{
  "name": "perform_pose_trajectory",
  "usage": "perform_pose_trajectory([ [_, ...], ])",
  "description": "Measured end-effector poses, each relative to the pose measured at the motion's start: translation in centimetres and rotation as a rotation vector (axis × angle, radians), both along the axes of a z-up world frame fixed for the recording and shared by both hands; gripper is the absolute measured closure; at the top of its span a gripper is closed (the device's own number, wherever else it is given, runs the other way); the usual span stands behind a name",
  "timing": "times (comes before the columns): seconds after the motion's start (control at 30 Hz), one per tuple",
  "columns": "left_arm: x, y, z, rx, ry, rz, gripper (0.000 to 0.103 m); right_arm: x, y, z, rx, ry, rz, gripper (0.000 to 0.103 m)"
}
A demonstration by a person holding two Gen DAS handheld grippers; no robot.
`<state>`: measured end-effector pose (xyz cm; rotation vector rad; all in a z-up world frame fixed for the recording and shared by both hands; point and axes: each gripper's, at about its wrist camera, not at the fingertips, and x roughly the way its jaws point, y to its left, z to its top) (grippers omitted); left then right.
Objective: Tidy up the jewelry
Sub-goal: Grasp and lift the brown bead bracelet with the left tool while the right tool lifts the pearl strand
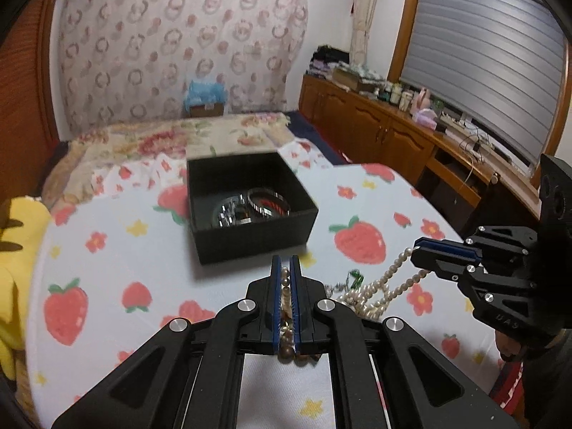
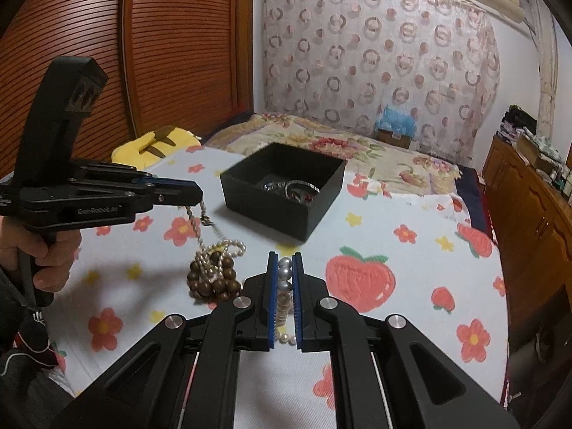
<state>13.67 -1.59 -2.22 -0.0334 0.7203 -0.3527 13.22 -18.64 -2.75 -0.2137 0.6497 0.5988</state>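
Observation:
A black open box stands on the strawberry-print cloth with silvery bracelets inside. My left gripper is shut on a thin beaded strand. The strand hangs down to a tangle of brown wooden beads and pearls, lifted a little off the cloth. My right gripper is shut on a pearl necklace that runs back to the same tangle. Both grippers are in front of the box.
A yellow plush lies at the cloth's left edge. A floral blanket covers the bed behind the box. Wooden cabinets line the right wall. A person's hand grips the left gripper's handle.

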Motion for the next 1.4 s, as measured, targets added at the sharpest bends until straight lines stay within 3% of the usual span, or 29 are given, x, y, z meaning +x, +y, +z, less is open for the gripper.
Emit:
perform_pose_trajectory([
  [0.93,-2.3,1.9,8.6,0.01,-0.18,0.031,0.099,0.0,1.1,9.5,0.045,-0.161,0.019,0.094],
  [1.4,0.9,2.9,10.1,-0.017,-0.211,0.039,0.099,1.6,1.6,11.7,0.069,-0.187,0.049,0.094],
])
